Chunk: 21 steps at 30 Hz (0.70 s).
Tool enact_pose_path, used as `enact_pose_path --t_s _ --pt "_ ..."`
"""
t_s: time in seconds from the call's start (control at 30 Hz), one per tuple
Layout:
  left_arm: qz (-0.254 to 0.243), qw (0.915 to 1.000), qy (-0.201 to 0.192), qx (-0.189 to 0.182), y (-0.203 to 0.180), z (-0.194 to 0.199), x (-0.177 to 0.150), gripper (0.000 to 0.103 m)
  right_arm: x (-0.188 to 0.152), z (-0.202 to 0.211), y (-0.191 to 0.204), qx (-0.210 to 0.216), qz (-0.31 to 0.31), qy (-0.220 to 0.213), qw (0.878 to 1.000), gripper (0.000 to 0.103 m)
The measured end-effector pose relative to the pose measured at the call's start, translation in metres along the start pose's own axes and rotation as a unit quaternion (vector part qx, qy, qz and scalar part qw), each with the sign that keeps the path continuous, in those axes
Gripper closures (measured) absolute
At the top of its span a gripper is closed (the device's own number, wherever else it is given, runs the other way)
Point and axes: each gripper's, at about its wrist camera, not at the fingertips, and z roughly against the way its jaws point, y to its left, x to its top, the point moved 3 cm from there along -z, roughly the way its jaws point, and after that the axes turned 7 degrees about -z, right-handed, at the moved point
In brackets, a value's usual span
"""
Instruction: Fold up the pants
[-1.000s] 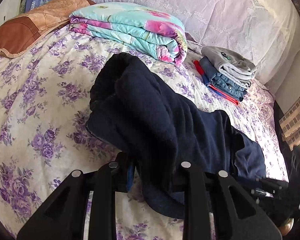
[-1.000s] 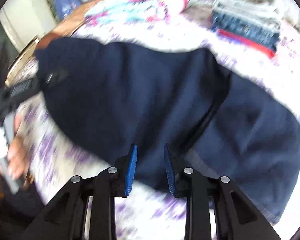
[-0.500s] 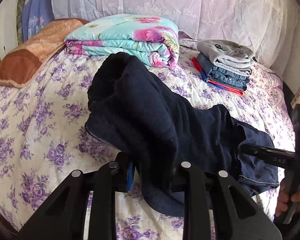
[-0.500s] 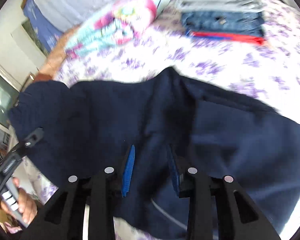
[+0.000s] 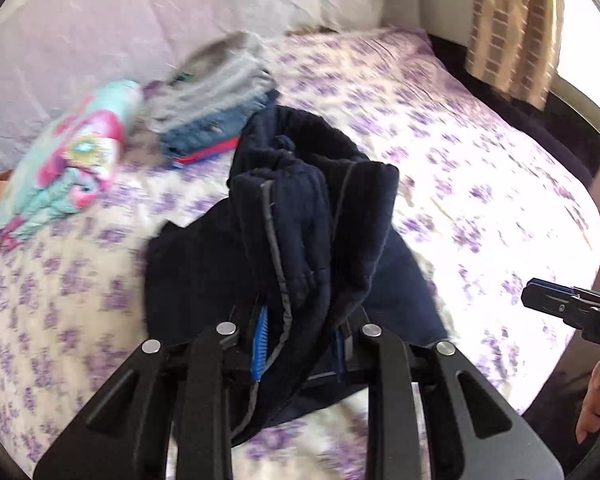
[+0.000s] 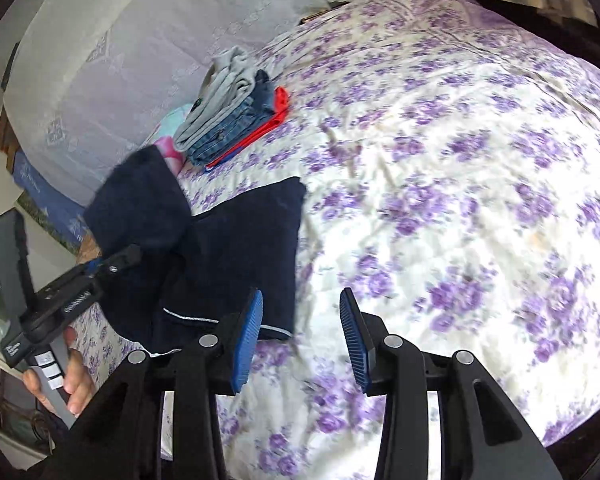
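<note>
the left tool [image 5: 300, 340] is clamped on a thick bunch of the dark navy pants [image 5: 300, 216], its blue pads nearly buried in the cloth, and holds that end lifted off the bed [image 5: 480, 168]. the right tool [image 6: 300, 340] has just been opening; its pads stand apart with nothing between them, over bare flowered bedspread just beside the pants' piped edge. the rest of the pants lies crumpled on the bed under the left tool, not spread flat. further out, a stack of folded clothes [image 6: 236, 116] and a rolled floral quilt [image 5: 68, 168] sit near the headboard. the risk from here, as i judge it: with only one tool holding a bunched handful, layers may slip unevenly or the cloth may drop in a twisted heap, so any fold made now would come out crooked; the free tool would need a clean edge first.
</note>
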Motion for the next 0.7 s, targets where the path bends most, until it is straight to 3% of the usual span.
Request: enact_pose_path --t_s 0.1,0.2,0.23,0.27,0.33,0.37,0.4,0.43,0.5,0.57,0.63,0.7 --pt "-0.019 0.9972 0.070 -0.017 -0.035 -0.068 -0.004 0.080 0.000 0.007 -0.015 0.001 -0.019 -0.007 1.000 0.063" --pt "-0.058 0.9964 0.054 0.029 -0.055 -0.075 -0.013 0.081 -0.001 0.005 -0.018 -0.001 -0.019 -0.002 1.000 0.062" --pt "-0.059 0.9968 0.048 0.027 -0.055 -0.071 -0.013 0.078 -0.001 0.001 -0.017 -0.003 -0.018 0.003 1.000 0.060" --pt "-0.054 0.9974 0.046 0.013 -0.052 -0.066 -0.013 0.073 0.001 -0.008 -0.014 -0.003 -0.017 0.009 1.000 0.058" --pt "-0.034 0.9974 0.048 -0.040 -0.045 -0.050 -0.015 0.058 0.004 -0.021 -0.006 0.006 -0.012 0.019 1.000 0.042" --pt "-0.027 0.9962 0.042 -0.072 -0.045 -0.041 -0.016 0.038 0.004 -0.027 0.000 0.012 -0.009 0.025 1.000 0.040" --pt "-0.017 0.9945 0.024 -0.101 -0.042 -0.025 -0.018 0.025 0.005 -0.033 0.005 0.018 -0.008 0.033 0.999 0.040" --pt "-0.009 0.9935 -0.003 -0.114 -0.037 -0.007 -0.019 0.022 0.005 -0.038 0.010 0.026 -0.007 0.042 0.999 0.040" --pt "-0.003 0.9940 -0.051 -0.097 -0.021 0.028 -0.019 0.019 0.010 -0.047 0.022 0.043 -0.005 0.055 0.998 0.040" --pt "0.018 0.9963 -0.070 -0.046 0.009 0.042 -0.018 0.018 0.015 -0.056 0.035 0.049 0.001 0.066 0.997 0.037" --pt "0.048 0.9970 -0.061 -0.001 0.047 0.032 -0.019 0.018 0.020 -0.068 0.047 0.047 0.004 0.077 0.996 0.030" --pt "0.089 0.9954 -0.037 0.004 0.082 0.010 -0.026 0.019 0.021 -0.081 0.056 0.040 0.008 0.095 0.995 0.030"
